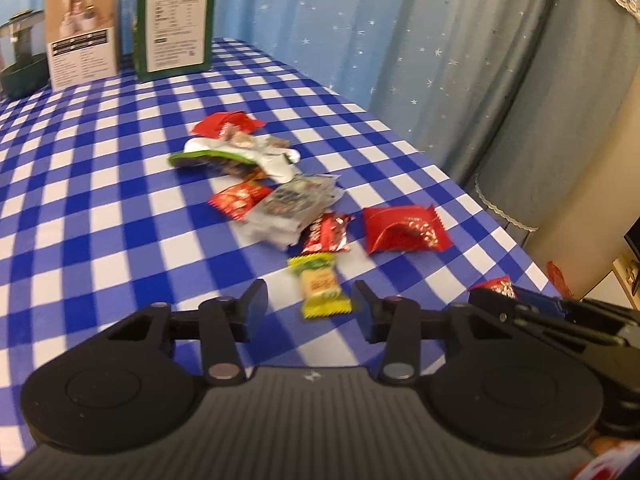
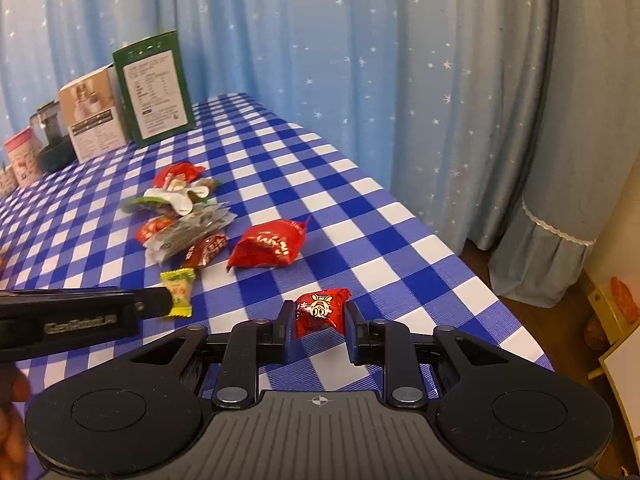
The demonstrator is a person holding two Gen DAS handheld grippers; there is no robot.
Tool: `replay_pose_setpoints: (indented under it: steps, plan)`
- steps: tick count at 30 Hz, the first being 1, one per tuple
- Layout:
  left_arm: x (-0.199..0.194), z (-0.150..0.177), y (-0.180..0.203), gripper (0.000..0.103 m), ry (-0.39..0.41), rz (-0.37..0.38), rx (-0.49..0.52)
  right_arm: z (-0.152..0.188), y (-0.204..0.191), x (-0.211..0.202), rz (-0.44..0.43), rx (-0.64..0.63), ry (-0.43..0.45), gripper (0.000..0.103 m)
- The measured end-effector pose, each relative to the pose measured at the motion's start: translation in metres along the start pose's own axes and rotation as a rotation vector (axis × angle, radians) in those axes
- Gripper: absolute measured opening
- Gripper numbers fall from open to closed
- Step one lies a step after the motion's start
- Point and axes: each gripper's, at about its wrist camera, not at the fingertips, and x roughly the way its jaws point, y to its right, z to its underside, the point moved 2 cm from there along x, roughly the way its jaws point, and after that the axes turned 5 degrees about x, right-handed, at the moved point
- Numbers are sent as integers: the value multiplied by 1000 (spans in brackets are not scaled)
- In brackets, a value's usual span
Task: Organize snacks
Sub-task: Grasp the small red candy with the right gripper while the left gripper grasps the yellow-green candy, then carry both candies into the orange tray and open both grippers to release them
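Note:
A yellow-green wrapped candy (image 1: 322,286) (image 2: 179,292) lies on the blue-checked tablecloth (image 1: 100,200). My left gripper (image 1: 310,304) (image 2: 162,300) is open around its near end, and the pads stand clear of the wrapper. My right gripper (image 2: 318,322) is shut on a small red candy (image 2: 320,312) with a cartoon face, held just above the cloth. In the left wrist view that right gripper (image 1: 494,296) enters from the right with the small red candy (image 1: 498,285) at its tip. Beyond lie a larger red packet (image 1: 404,230) (image 2: 268,246) and a pile of mixed snacks (image 1: 260,188) (image 2: 180,216).
A green box (image 1: 176,20) (image 2: 154,88), a beige box (image 1: 82,36) (image 2: 94,116) and a dark pot (image 1: 22,56) stand along the table's far end. A red-and-white tin (image 2: 22,156) is at far left. The table's right edge (image 2: 460,248) drops off beside starry curtains.

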Motion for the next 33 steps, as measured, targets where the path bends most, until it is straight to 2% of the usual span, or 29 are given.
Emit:
replay_pose_setpoints:
  steps: [4, 8, 10, 11, 17, 25, 33]
  plan:
    - [12, -4, 7, 38, 0, -13, 30, 0, 4, 1, 1, 14, 0, 25]
    - [23, -4, 10, 29, -21, -29, 49, 0, 5, 3, -4, 25, -9, 25]
    - [24, -3, 12, 27, -19, -39, 65, 1, 5, 4, -6, 24, -11, 25]
    - [23, -3, 13, 22, -20, -44, 75, 1, 4, 4, -7, 24, -13, 25]
    - [17, 0, 8, 18, -20, -56, 80, 2, 2, 4, -17, 18, -13, 25]
    - [-20, 10, -14, 18, -19, -103, 38, 3, -14, 1, -60, -8, -18, 25]
    - [-83, 14, -61, 18, -2, -199, -53, 2, -54, -15, -177, -71, -27, 25]
